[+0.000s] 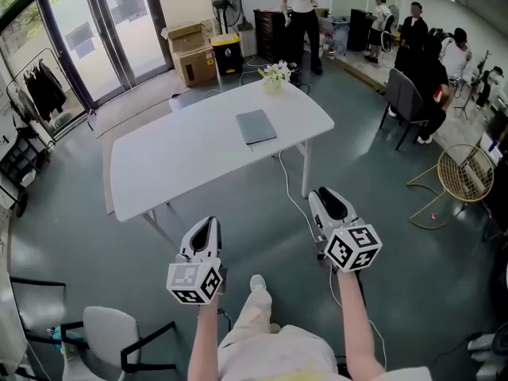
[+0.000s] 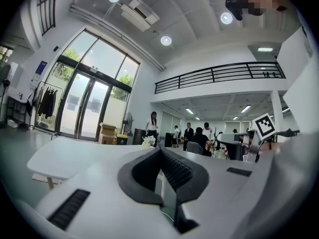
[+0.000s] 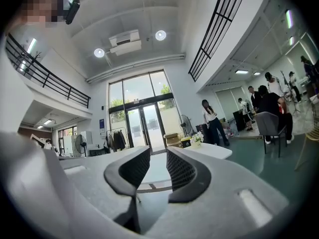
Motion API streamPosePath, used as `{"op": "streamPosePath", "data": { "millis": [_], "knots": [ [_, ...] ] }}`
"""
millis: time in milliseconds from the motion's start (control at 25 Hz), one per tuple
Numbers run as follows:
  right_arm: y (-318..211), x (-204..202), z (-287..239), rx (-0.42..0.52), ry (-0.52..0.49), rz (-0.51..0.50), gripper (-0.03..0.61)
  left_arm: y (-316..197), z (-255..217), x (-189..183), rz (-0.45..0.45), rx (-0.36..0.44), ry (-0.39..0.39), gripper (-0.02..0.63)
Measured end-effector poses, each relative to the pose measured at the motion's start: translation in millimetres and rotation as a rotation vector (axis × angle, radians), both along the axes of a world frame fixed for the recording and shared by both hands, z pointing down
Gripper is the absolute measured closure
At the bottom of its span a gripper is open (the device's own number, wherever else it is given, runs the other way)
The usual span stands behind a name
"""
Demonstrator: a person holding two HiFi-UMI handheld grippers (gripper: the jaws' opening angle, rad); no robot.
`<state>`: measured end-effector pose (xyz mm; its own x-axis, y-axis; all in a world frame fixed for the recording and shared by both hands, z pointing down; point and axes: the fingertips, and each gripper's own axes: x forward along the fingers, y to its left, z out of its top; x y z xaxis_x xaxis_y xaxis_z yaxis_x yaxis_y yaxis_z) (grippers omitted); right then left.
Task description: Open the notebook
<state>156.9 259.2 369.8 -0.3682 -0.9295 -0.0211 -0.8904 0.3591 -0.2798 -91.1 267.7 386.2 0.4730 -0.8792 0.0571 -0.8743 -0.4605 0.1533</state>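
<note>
A closed grey notebook (image 1: 256, 125) lies flat on the white table (image 1: 175, 157), toward its right end. Both grippers are held level over the floor, well short of the table's near edge. My left gripper (image 1: 209, 222) points at the table's middle; in the left gripper view its tips (image 2: 159, 151) meet, with nothing between them. My right gripper (image 1: 325, 194) is off the table's right end, near a table leg. In the right gripper view my right gripper (image 3: 158, 151) stands open with an empty gap. Neither gripper view shows the notebook.
A small vase of white flowers (image 1: 275, 73) stands at the table's far edge. A white chair (image 1: 111, 328) is at the lower left, a gold wire chair (image 1: 467, 173) at the right. Cardboard boxes (image 1: 192, 54) and several people are at the back. A cable (image 1: 290, 197) runs along the floor.
</note>
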Motion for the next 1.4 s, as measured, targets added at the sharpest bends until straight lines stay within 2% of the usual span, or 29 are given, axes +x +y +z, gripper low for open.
{"op": "streamPosePath", "data": {
  "millis": [840, 1400],
  "knots": [
    [-207.0, -18.5, 23.4, -0.079, 0.029, 0.036, 0.474, -212.1, 17.0, -9.1, 0.044, -0.059, 0.029, 0.614],
    [-284.9, -16.1, 44.1, -0.145, 0.022, 0.067, 0.474, -279.2, 37.9, -2.9, 0.061, -0.117, 0.038, 0.614]
  ]
}}
